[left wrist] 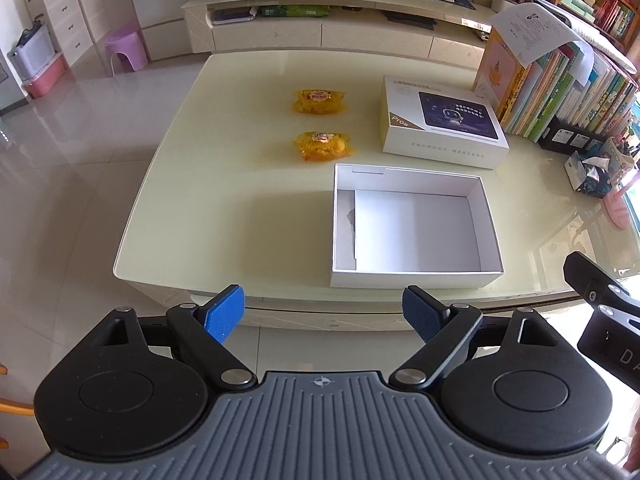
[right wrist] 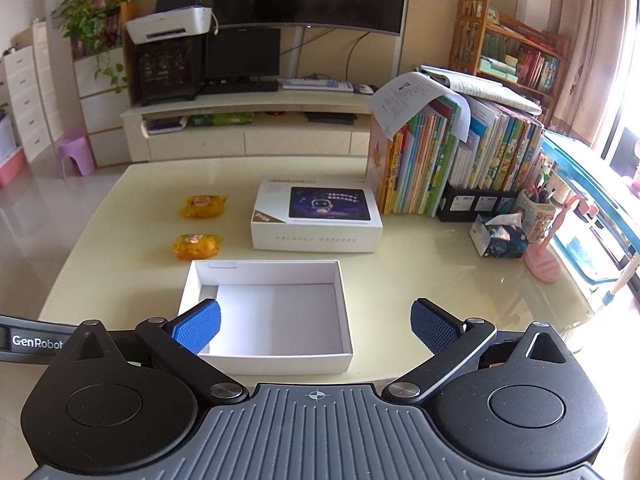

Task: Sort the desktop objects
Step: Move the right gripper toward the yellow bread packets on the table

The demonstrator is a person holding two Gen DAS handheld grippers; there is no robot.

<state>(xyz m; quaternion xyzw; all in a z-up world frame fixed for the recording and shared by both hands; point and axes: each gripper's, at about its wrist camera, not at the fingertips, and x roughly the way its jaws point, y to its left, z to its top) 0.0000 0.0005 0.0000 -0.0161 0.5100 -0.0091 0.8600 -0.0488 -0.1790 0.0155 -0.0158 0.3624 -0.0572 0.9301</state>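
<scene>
Two yellow snack packets lie on the cream table, one nearer (left wrist: 325, 145) (right wrist: 197, 246) and one farther (left wrist: 319, 101) (right wrist: 203, 206). An empty open white box (left wrist: 412, 276) (right wrist: 276, 360) stands at the table's near edge. Its printed lid (left wrist: 440, 122) (right wrist: 316, 214) lies behind it. My left gripper (left wrist: 324, 314) is open and empty, held off the table's near edge, short of the box. My right gripper (right wrist: 316, 326) is open and empty, just above the box's near side.
A row of upright books (right wrist: 460, 160) stands at the table's back right, with a tissue box (right wrist: 498, 236), a pen cup (right wrist: 536, 210) and a pink stand (right wrist: 546, 252). The right gripper's body shows in the left wrist view (left wrist: 604, 304). Tiled floor lies to the left.
</scene>
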